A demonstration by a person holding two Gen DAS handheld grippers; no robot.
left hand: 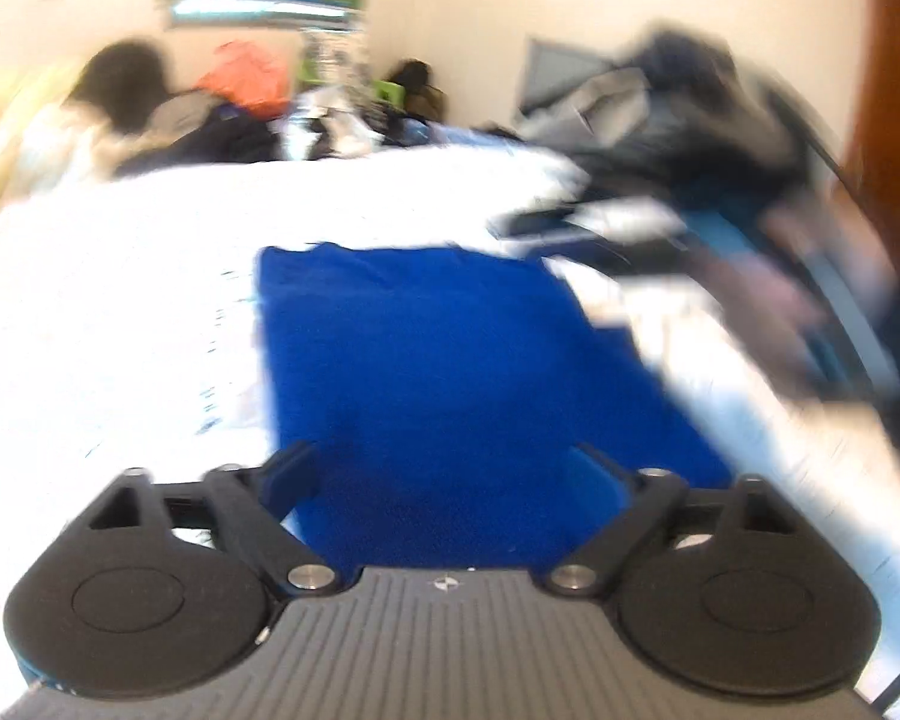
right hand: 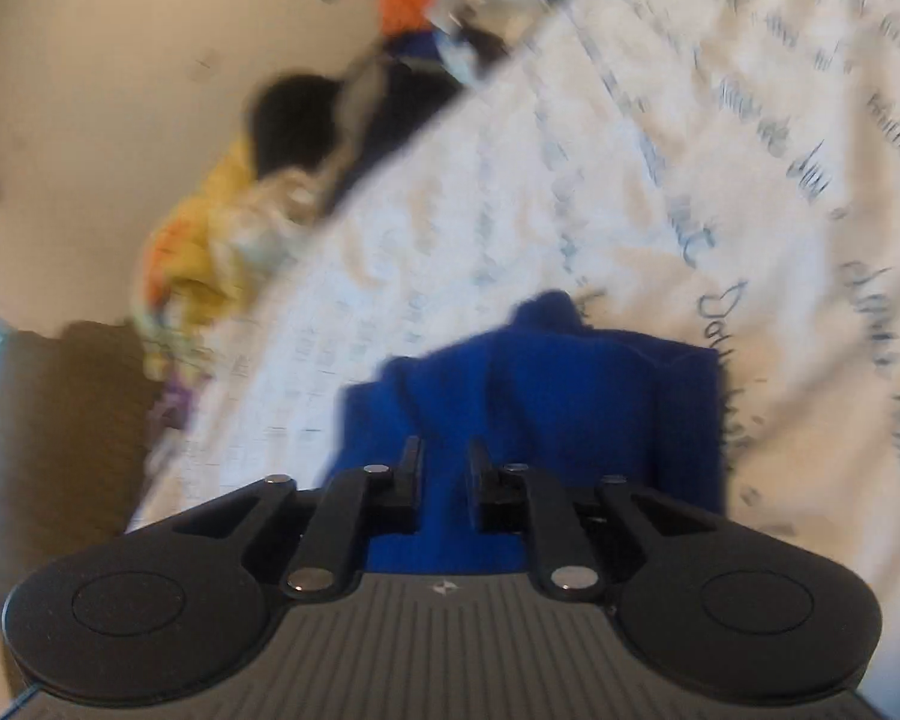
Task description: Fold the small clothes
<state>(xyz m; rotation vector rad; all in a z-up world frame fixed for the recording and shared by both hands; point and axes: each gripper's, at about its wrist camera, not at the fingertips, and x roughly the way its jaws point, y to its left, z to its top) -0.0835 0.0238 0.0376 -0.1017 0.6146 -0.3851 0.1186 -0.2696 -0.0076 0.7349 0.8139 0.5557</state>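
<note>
The blue garment (left hand: 450, 372) looks soft, light and limp to me, so I judge it best taken by a corner or hem. It lies on the white bed (left hand: 120, 300). My left gripper (left hand: 444, 468) hangs spread just above its near edge; my right gripper (right hand: 444, 468) pinches a raised fold.

Black-linked left gripper (left hand: 444, 474), silver screws, seemingly ribbed grey body.

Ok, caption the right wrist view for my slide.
Right gripper pinching a bunched blue garment above a script-printed white bedsheet.
</note>
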